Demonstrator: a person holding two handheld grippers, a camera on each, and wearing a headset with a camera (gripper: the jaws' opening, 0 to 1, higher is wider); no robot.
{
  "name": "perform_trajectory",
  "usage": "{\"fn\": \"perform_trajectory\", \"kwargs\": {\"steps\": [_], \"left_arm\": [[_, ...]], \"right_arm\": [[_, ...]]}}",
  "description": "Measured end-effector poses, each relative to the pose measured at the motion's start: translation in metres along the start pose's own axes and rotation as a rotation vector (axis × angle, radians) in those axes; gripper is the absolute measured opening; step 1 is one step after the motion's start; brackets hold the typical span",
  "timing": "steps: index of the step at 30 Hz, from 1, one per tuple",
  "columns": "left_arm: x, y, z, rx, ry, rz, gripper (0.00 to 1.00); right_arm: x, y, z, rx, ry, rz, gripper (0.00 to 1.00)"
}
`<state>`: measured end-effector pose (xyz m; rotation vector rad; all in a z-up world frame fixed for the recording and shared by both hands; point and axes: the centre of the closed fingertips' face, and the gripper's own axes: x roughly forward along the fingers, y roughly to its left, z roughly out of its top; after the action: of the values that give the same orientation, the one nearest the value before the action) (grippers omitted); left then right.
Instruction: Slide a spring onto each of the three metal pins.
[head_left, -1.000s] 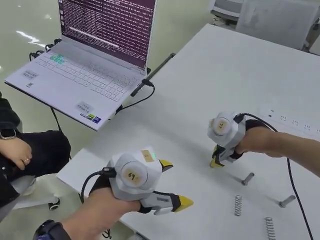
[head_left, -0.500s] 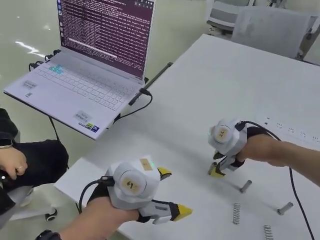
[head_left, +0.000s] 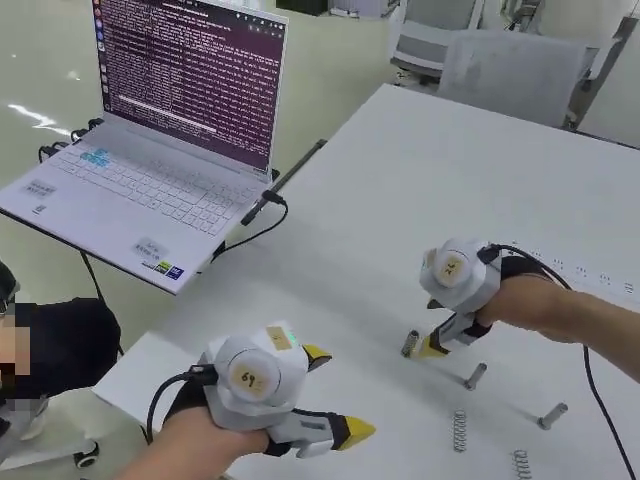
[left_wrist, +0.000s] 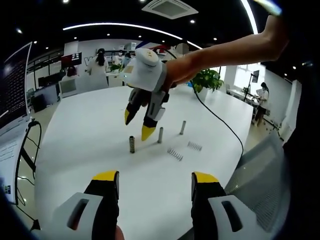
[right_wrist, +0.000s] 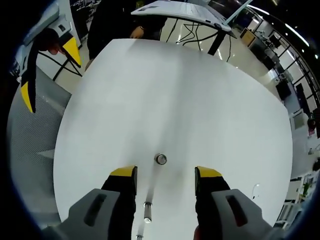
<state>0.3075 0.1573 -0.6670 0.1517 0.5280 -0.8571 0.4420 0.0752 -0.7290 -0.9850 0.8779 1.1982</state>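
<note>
Compared with a second ago, when its yellow tips were down at the table over this spot, the right gripper (head_left: 435, 347) has eased back. Its jaws now stand moderately apart with nothing between them. A short grey steel pin (head_left: 410, 344) with a coil spring round its shaft now stands free and upright just ahead of those tips, and in the right gripper view it sits in line with the gap. I take this to mean one pin of three is done and two remain. The two bare pins (head_left: 475, 376) (head_left: 551, 415) stand behind the right gripper's tips, the first close and the second farther off. They are smooth, flat-topped cylinders with a dull metallic sheen. Two loose wire springs (head_left: 459, 430) (head_left: 521, 462) lie on their sides beyond those pins, away from the right gripper. They are thin, open coils, light and likely to roll or squash under a hard pinch. The left gripper (head_left: 340, 392) hovers well short of all this, its jaws wide apart and holding nothing, with the pins and springs ahead of it. The white tabletop (head_left: 420, 170) is matte, flat and smooth.
</note>
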Motion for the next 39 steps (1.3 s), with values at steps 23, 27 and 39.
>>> {"fn": "perform_trajectory", "kwargs": {"steps": [23,27,39], "left_arm": [[-0.005,0.000,0.005,-0.014,-0.016,0.014,0.54],[-0.005,0.000,0.007,-0.015,-0.020,0.015,0.54],[-0.004,-0.003,0.007,-0.017,-0.017,0.010,0.54]], "right_arm": [[-0.043,0.026,-0.023,0.228,-0.182,-0.121,0.51],[-0.054,0.026,-0.026,0.288,-0.242,-0.152,0.51],[-0.083,0.046,-0.045,0.417,-0.343,-0.203,0.52]]}}
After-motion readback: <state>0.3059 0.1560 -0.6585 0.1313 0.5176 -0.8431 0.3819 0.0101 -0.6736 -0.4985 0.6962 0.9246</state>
